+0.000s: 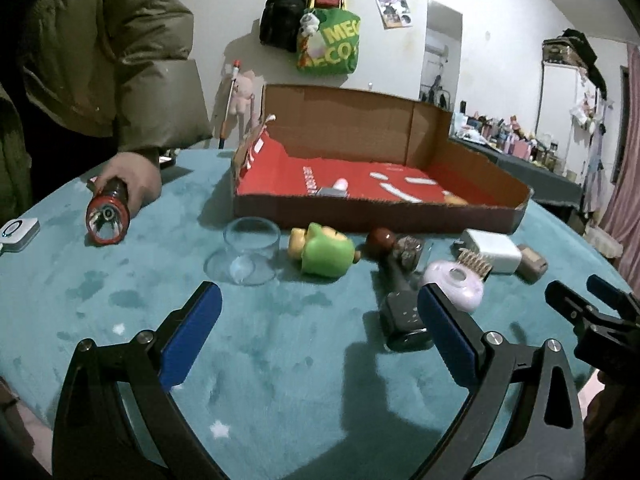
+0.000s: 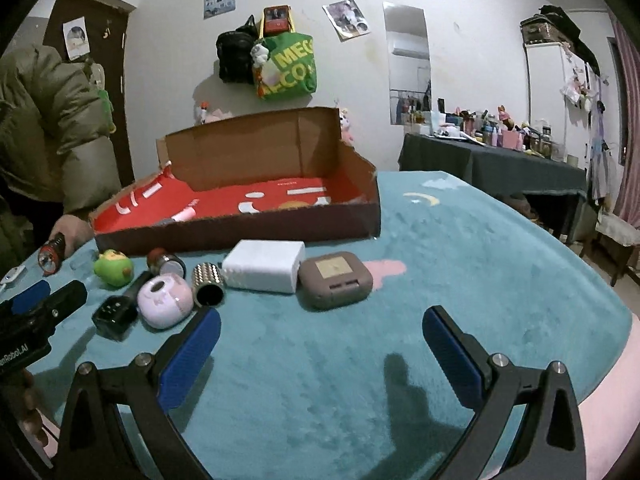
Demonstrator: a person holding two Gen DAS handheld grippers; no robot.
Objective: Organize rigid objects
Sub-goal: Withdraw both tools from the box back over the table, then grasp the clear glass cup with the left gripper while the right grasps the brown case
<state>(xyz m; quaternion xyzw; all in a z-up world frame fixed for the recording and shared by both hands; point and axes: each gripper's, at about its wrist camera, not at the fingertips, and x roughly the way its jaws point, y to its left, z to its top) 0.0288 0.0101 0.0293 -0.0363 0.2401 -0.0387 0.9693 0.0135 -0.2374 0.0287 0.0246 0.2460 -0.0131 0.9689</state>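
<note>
A shallow cardboard box [image 1: 400,216] [image 2: 256,230] with a red floor sits at the back of the teal table. In front of it lie a glass cup [image 1: 250,254], a green toy [image 1: 326,250] [image 2: 114,268], a dark brown ball [image 1: 382,240], a black handled tool [image 1: 402,312] [image 2: 116,314], a lilac round case [image 1: 456,284] [image 2: 164,300], a white charger [image 1: 490,252] [image 2: 264,266] and a brown case [image 1: 532,264] [image 2: 334,280]. My left gripper [image 1: 320,312] is open above the table near the green toy. My right gripper [image 2: 320,340] is open and empty.
A bystander's hand [image 1: 128,178] holds a red flashlight [image 1: 108,216] on the table's left. A small white device [image 1: 18,234] lies at the left edge. Small items lie inside the box. A cluttered dark side table [image 2: 500,160] stands at the right.
</note>
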